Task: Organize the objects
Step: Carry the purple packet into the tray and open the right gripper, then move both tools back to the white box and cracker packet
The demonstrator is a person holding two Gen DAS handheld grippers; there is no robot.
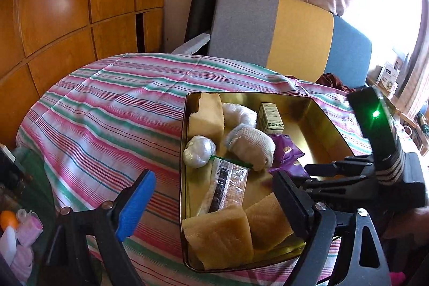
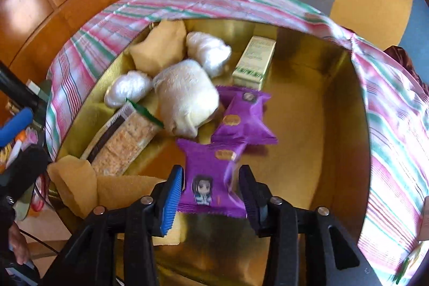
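My right tool [image 2: 211, 195] is hanging over the gold tin [image 2: 335, 125], its jaws standing slightly apart around a glossy purple snack packet [image 2: 211, 178] with crimped ends and a cartoon figure; I cannot tell whether the pads are pressing it. A second purple packet [image 2: 245, 117] is lying just beyond, beside a soft cream roll [image 2: 185, 98] and a small box [image 2: 254, 63]. My left tool [image 1: 214, 203] is gaping wide and empty over the tin's near left edge, above spongy yellow blocks [image 1: 222, 232]. The tin is sitting on a striped cloth [image 1: 107, 103].

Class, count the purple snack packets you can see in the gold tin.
2. One purple packet lies between the right claw's fingers; the other purple packet lies just beyond it, beside the white cloth roll. More may be hidden underneath.
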